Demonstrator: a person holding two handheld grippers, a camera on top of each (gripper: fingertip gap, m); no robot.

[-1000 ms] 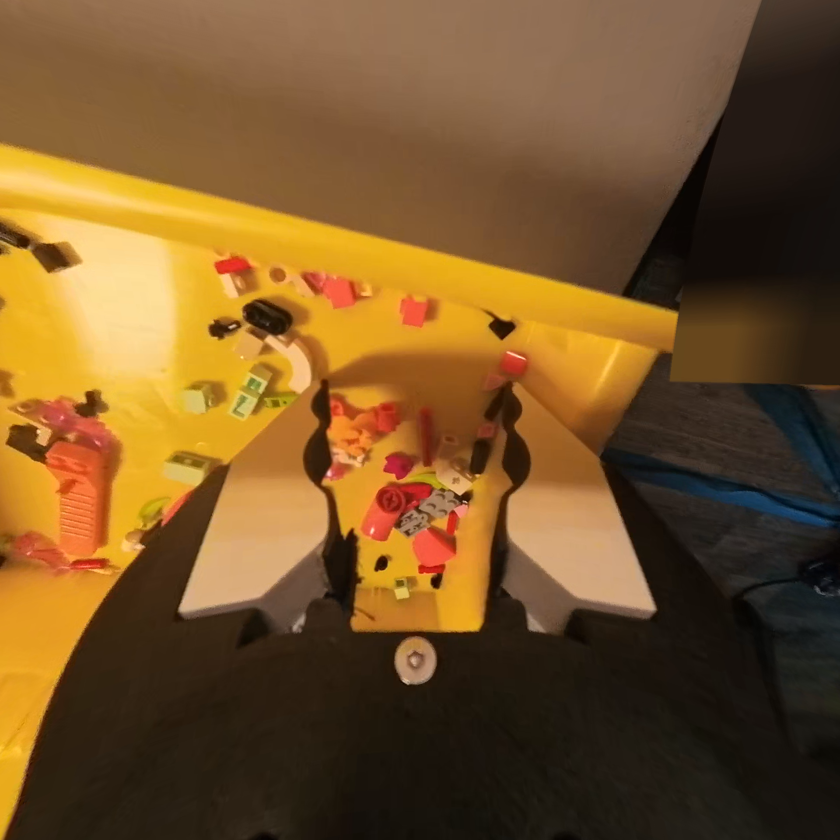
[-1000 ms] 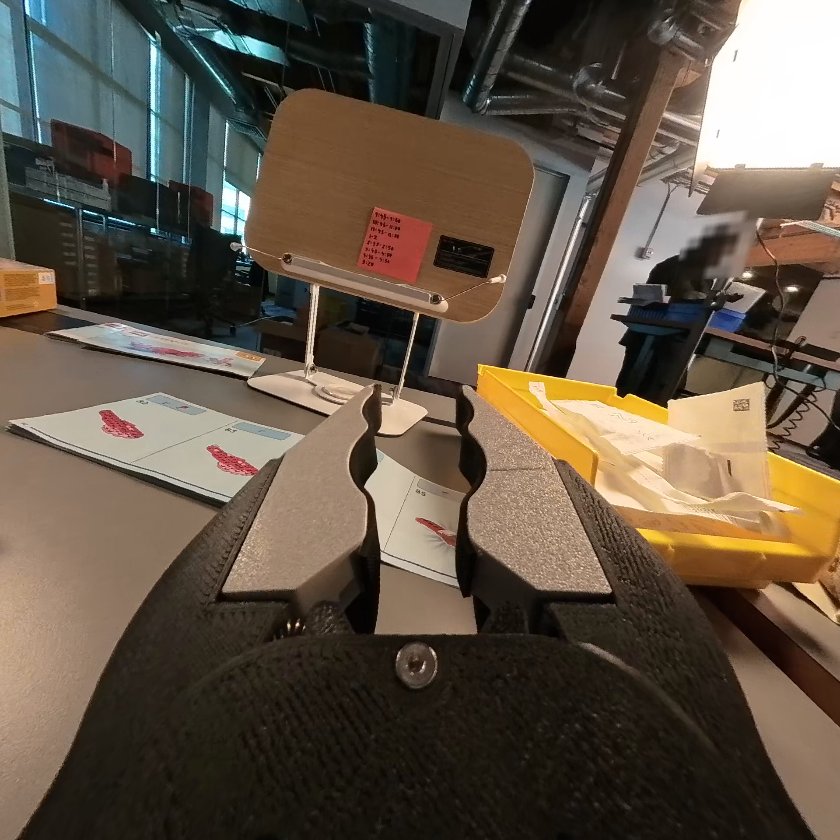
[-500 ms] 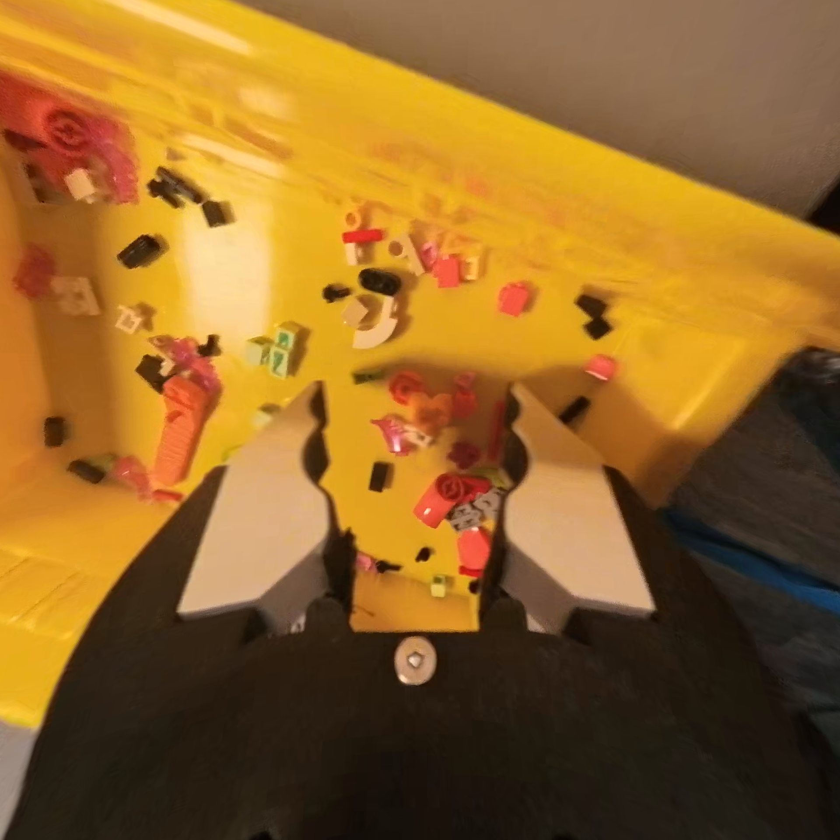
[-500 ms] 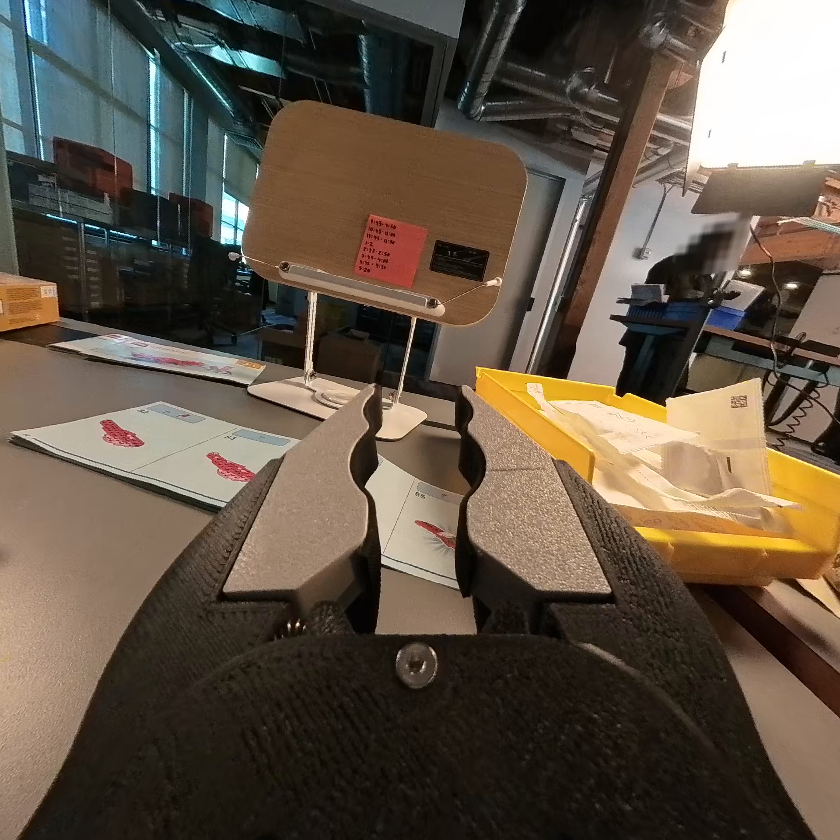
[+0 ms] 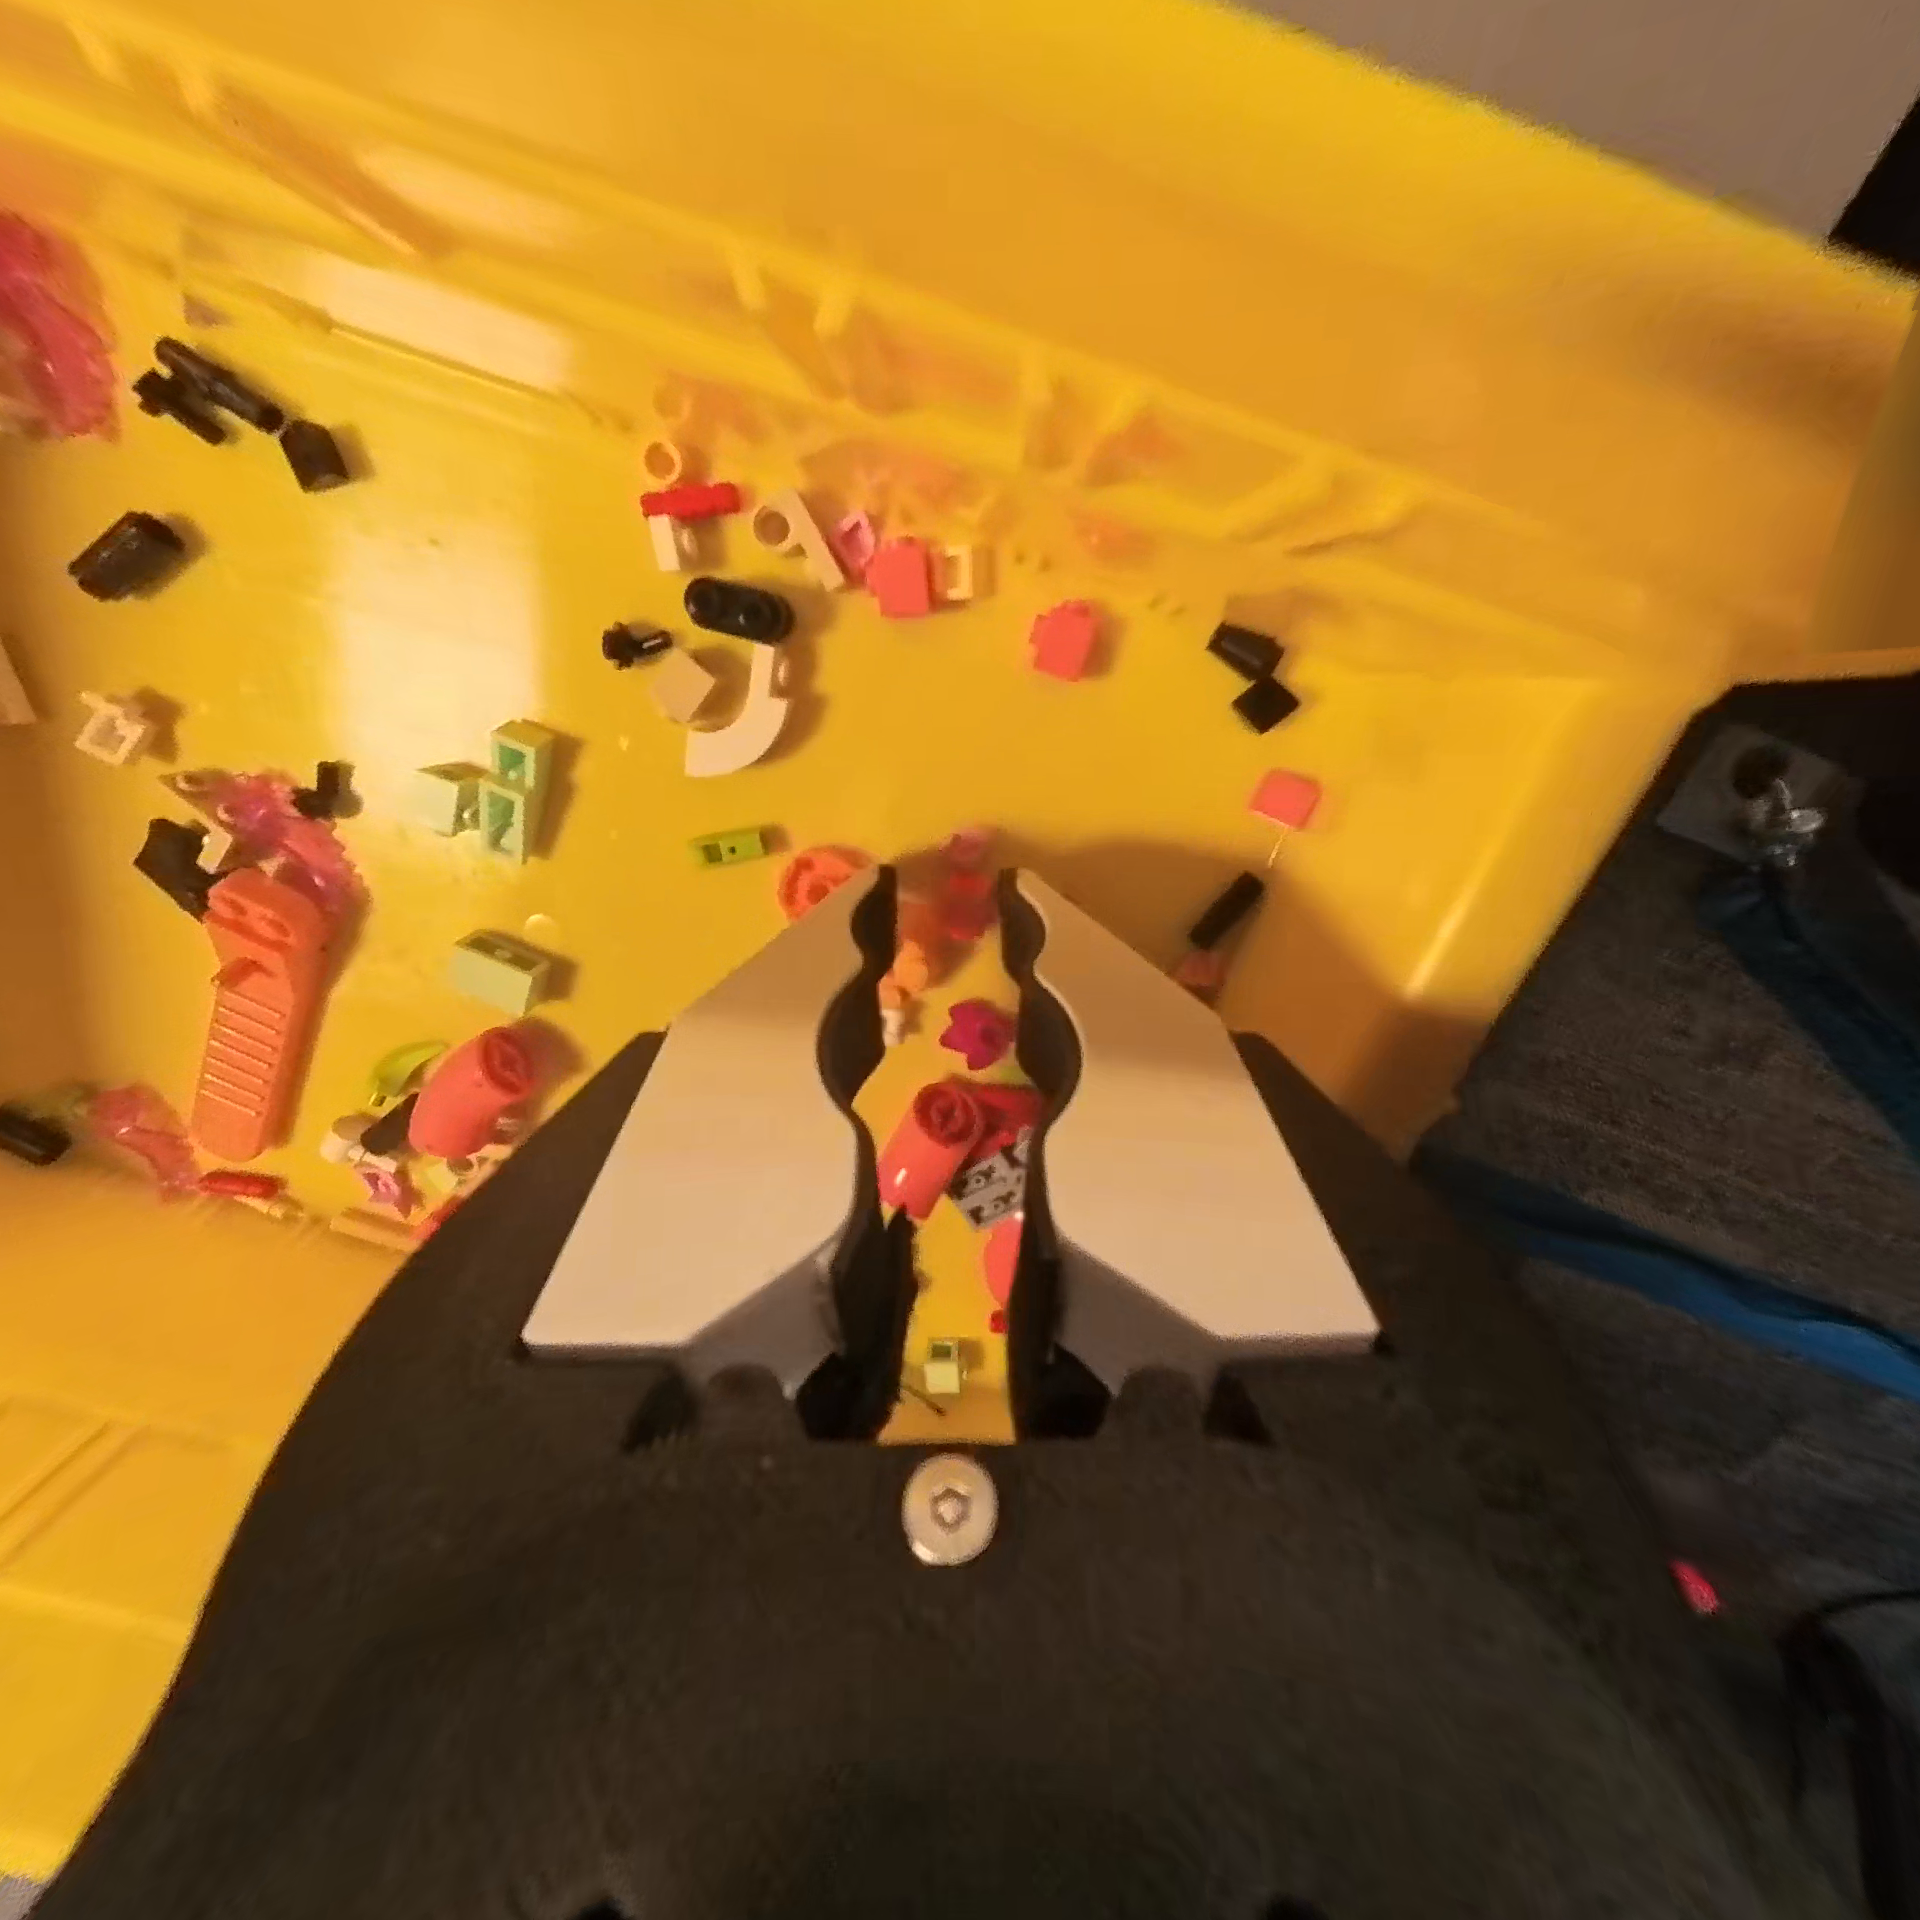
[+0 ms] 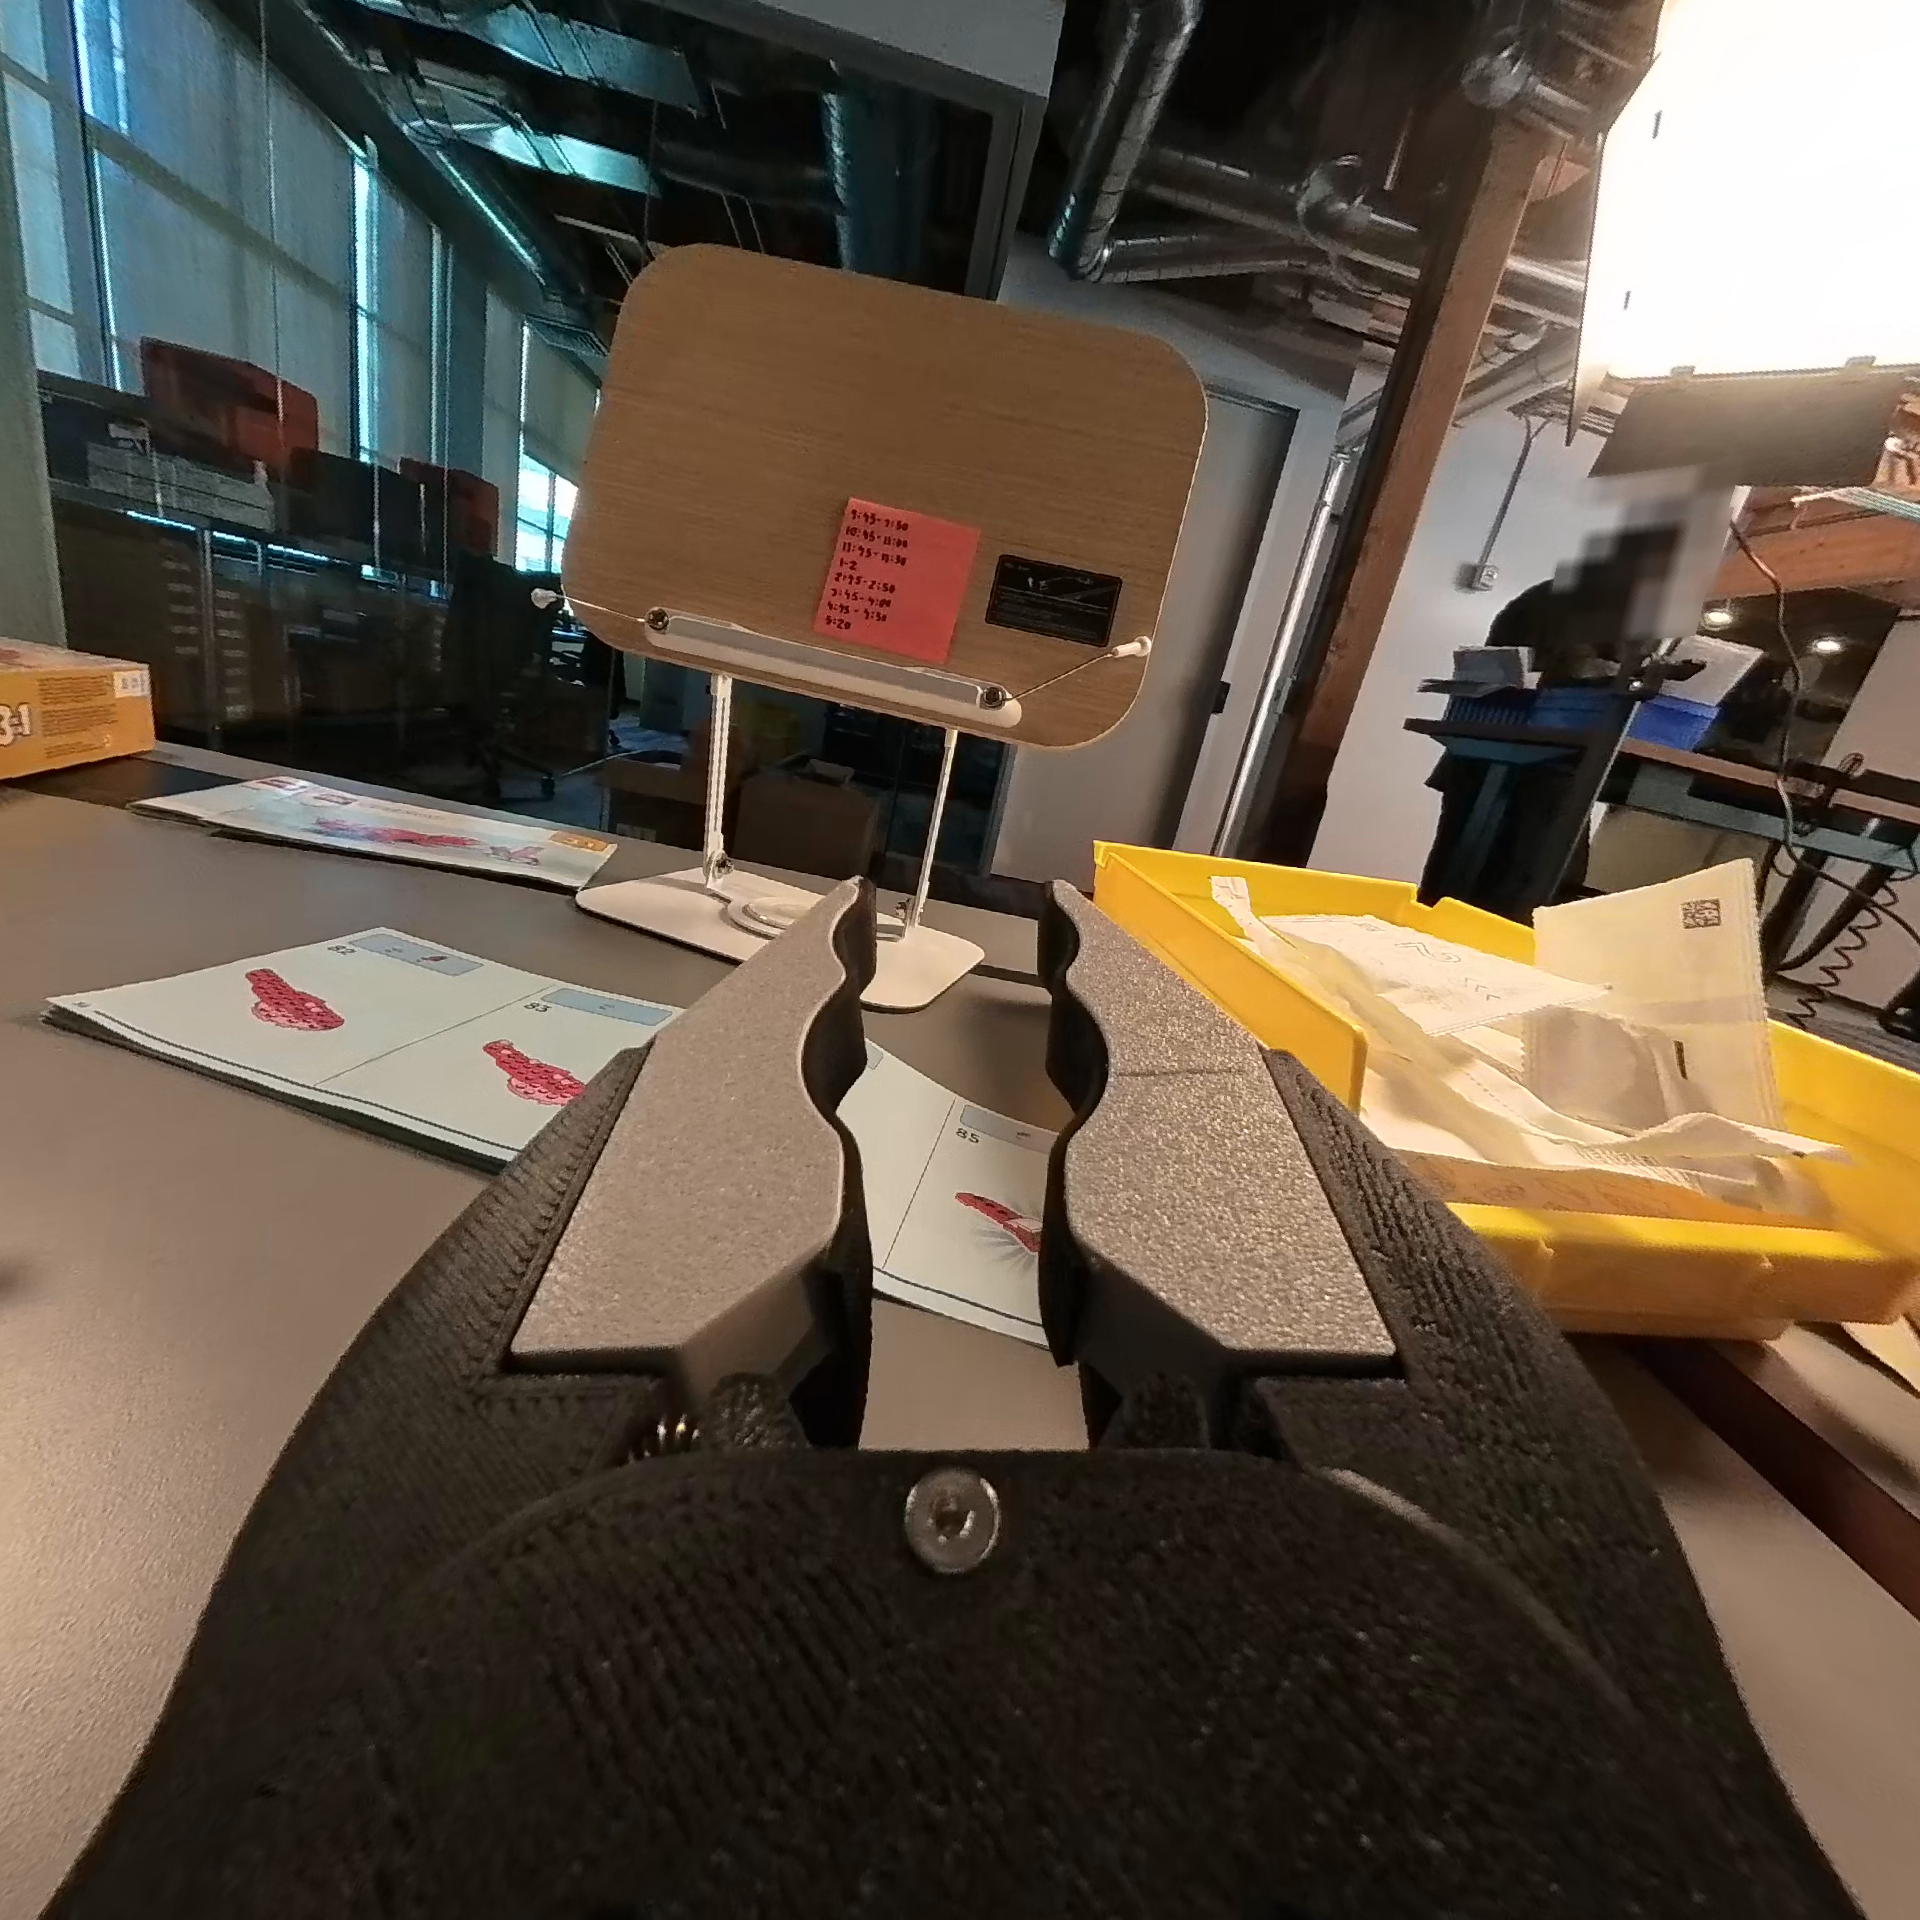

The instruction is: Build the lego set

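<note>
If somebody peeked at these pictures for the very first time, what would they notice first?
Probably the bright yellow bin in the left wrist view, its floor strewn with little toy bricks in coral, pink, black and green, with the left gripper poised right over a small pink and orange cluster. In the right wrist view, the wooden book stand with a red sticky note rises behind the right gripper.

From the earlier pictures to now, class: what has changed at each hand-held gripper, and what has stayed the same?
The left hand-held gripper has narrowed its wide-open jaws over the yellow bin of small bricks. A blurred pink and orange piece now sits between its fingertips; whether it is gripped cannot be told. Its view has also shifted across the bin. The right hand-held gripper stays partly open, holding nothing, above the grey table and booklet.
</note>
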